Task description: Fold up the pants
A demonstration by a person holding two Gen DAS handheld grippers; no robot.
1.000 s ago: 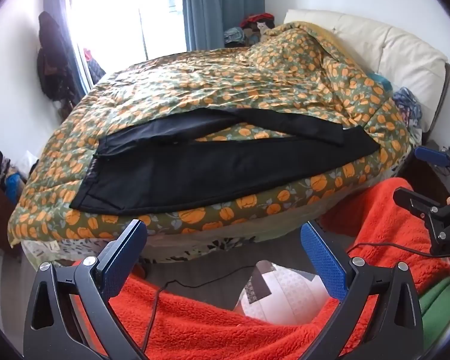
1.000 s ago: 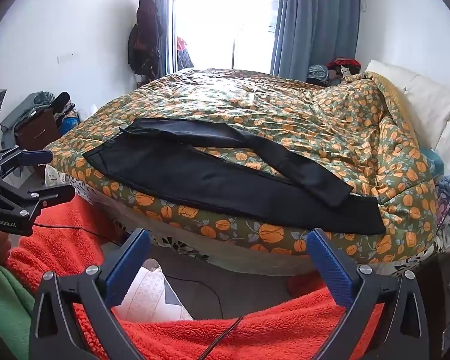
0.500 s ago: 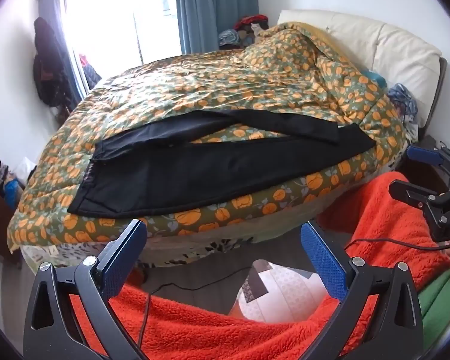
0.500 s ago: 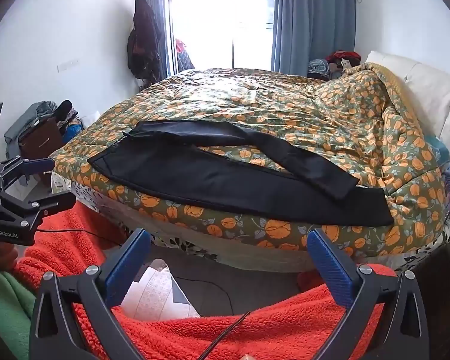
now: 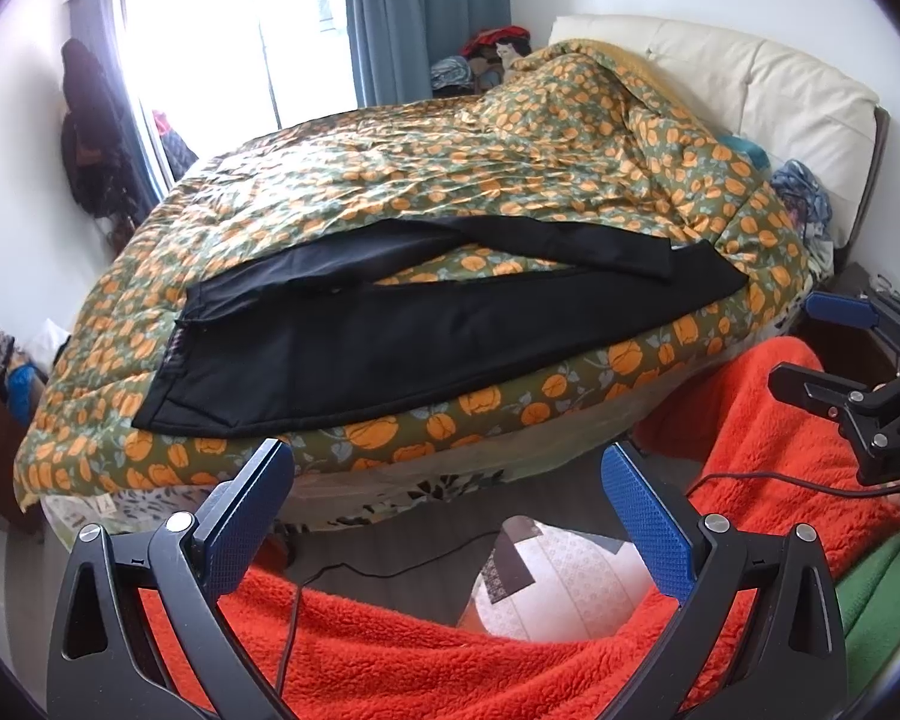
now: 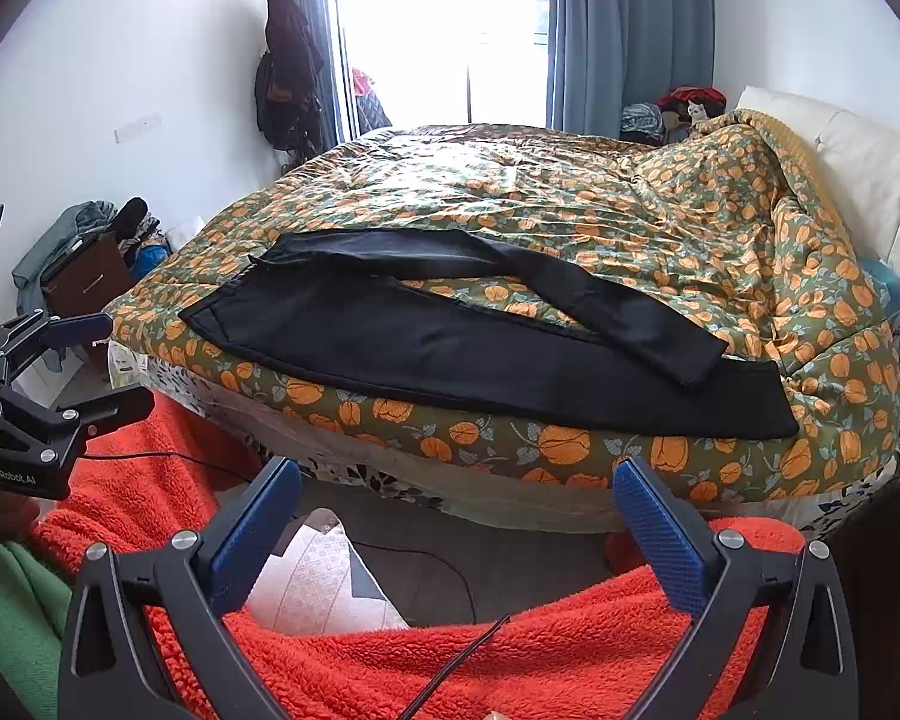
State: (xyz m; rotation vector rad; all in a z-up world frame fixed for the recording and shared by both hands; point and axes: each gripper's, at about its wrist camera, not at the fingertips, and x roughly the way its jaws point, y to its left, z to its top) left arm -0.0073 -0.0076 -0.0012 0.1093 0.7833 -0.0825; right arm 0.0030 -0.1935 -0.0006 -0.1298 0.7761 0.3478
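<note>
Black pants point(image 5: 426, 324) lie spread on the near edge of the bed, waistband at the left, legs running right; the far leg crosses over the near leg's end. They also show in the right wrist view point(image 6: 450, 330). My left gripper point(image 5: 447, 483) is open and empty, held short of the bed edge below the pants. My right gripper point(image 6: 456, 498) is open and empty, also short of the bed edge. Each gripper shows in the other's view: the right one point(image 5: 834, 348) and the left one point(image 6: 84, 360).
The bed has a green quilt with orange pumpkins point(image 5: 450, 168), bunched up toward the white headboard point(image 5: 768, 90). An orange fleece blanket point(image 5: 450, 654) covers the foreground. A cable and a white patterned cushion point(image 5: 564, 588) lie on the floor. Clutter stands at the left wall point(image 6: 90, 258).
Both grippers have moved a little closer to the bed edge and the pants fill more of each view. The pants have not moved. Both stay open.
</note>
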